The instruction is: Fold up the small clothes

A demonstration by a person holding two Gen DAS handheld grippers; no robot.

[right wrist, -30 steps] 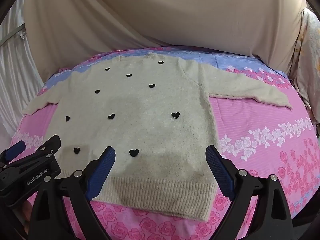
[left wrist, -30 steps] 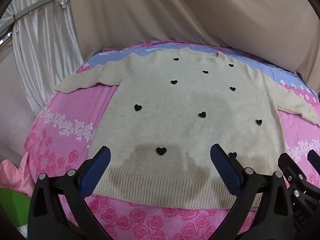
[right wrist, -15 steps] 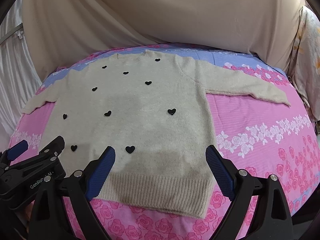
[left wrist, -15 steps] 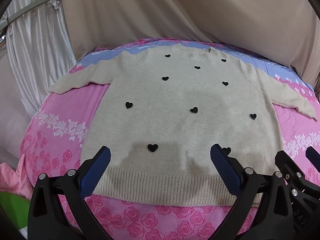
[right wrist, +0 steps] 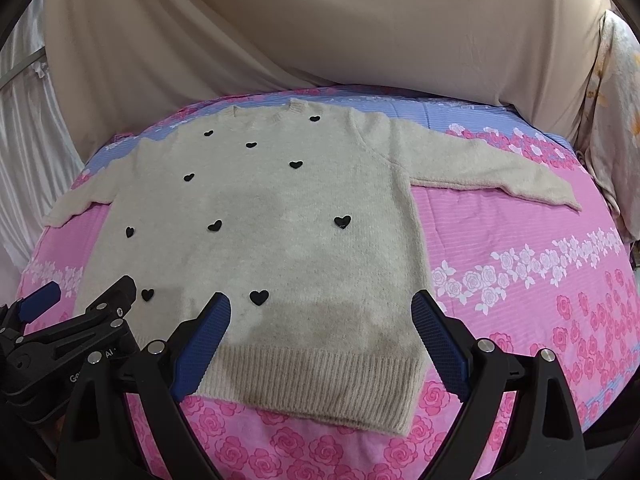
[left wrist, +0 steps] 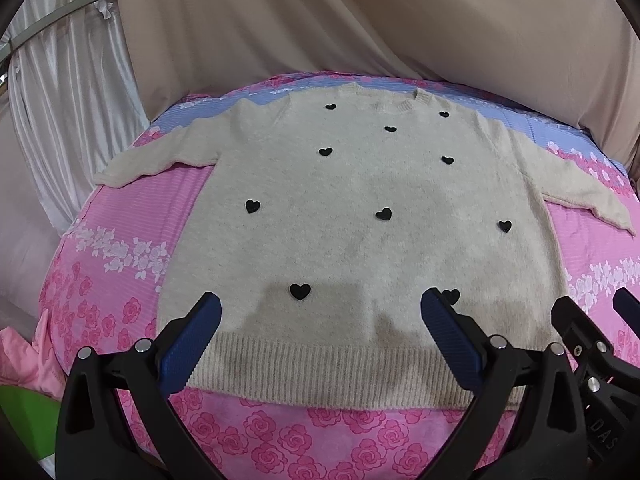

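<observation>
Beige drapery (right wrist: 360,32) hangs in loose folds behind the bed, with pale satin curtains (left wrist: 60,120) off to my left. Below that, the bedspread (right wrist: 520,280) fills most of both views: pink cotton printed with roses and white flower bands, turning to blue stripes at the far edge.

On it lies the sweater (left wrist: 360,220), flat and face up, neckline at the far side and ribbed hem (left wrist: 340,368) nearest me. Both sleeves are spread outward; the right sleeve (right wrist: 480,168) reaches well across the pink. It is a fuzzy cream knit, soft and thick-looking, dotted with small black hearts (left wrist: 300,291).

Compared with a second ago, the sweater sits a little farther off in both cameras and more of the rose print shows below the hem, so I read that I have drawn both tools back slightly. Nothing on the garment has shifted. I judge the fold has not begun and I am only squaring up.

My left gripper (left wrist: 320,336) hovers over the hem with its blue ribbed pads wide apart, holding nothing. My right gripper (right wrist: 320,336) does likewise above the hem's right corner, spread and empty.
</observation>
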